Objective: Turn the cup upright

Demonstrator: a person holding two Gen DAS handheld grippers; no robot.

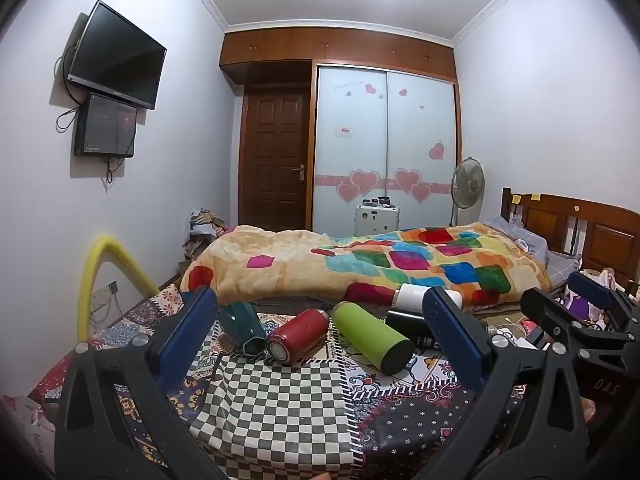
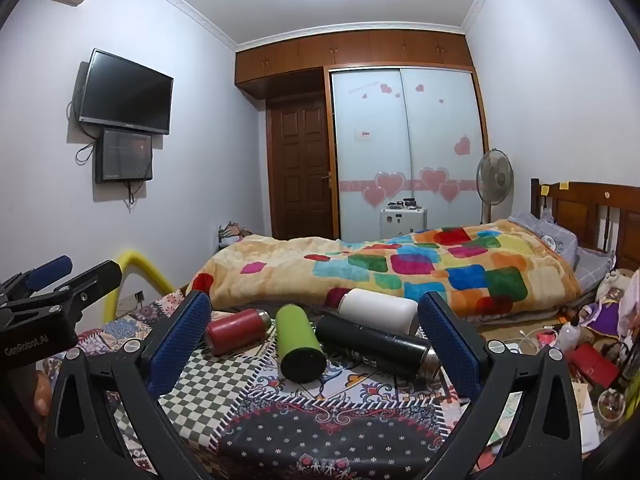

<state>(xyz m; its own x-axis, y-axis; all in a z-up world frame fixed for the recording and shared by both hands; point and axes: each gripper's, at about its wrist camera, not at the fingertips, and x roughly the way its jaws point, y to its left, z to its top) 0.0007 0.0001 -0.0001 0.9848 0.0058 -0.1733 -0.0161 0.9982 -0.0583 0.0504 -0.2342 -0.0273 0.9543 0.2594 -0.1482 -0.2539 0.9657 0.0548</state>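
So far nothing is done: every cup lies on its side on the patchwork cloth (image 1: pixel 276 392), none stands upright, and the whole flip is left to do, by my reading.

Nearest, the left gripper (image 1: pixel 320 344) has its blue fingers (image 1: pixel 188 332) spread wide, holding nothing and touching nothing. The right gripper (image 2: pixel 314 340) is equally wide and empty.

In the left view, between the fingers at about 12 o'clock, lie the red cup (image 1: pixel 296 336) and the green cup (image 1: pixel 370 336), close together. The teal cup (image 1: pixel 240 326) lies at 11 o'clock, just beside the left finger. The black cup (image 1: pixel 408 326) lies at 1 o'clock, partly hidden behind the right finger, and the white cup (image 1: pixel 416 294) just beyond it.

Which cup is meant I cannot tell; the green one sits most central in the right view.

Farther off at 12 o'clock is the bed with its coloured blanket (image 1: pixel 360 268).
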